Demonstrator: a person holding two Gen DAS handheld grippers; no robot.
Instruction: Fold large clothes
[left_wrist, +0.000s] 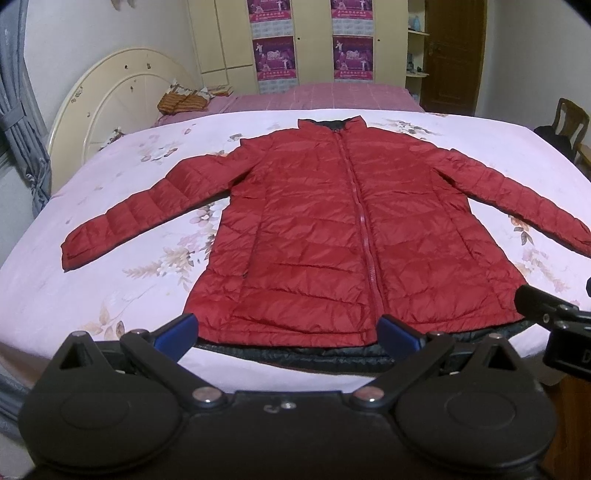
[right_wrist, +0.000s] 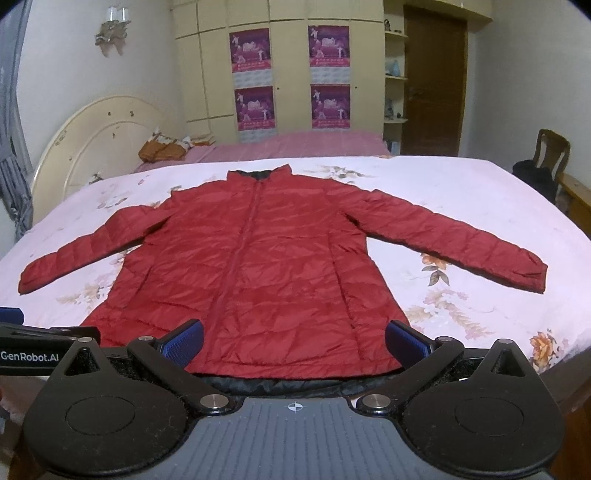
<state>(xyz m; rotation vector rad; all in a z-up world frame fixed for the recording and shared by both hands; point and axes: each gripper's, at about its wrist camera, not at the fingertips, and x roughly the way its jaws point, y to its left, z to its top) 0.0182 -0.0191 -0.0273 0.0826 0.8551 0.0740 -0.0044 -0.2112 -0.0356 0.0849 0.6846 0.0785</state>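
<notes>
My tongs: left tongs (left_wrist: 288, 334) and right tongs (right_wrist: 294, 338) both released, empty, hovering at the bed's near edge.
Jacket: red puffer jacket (left_wrist: 332, 229) flat, zipped, sleeves spread, mid-bed (left_wrist: 110, 295).
Handling: likely light, soft, slippery; I'd pinch cuffs or hem corners.
Containers: none visible.

Left gripper (left_wrist: 286, 338) level, jaws spread wide, blue pads (left_wrist: 176, 334) apart, hovering at the near hem of the jacket (left_wrist: 332, 229), right gripper (right_wrist: 293, 341) just beside it, jaws likewise wide, nothing held by either
</notes>
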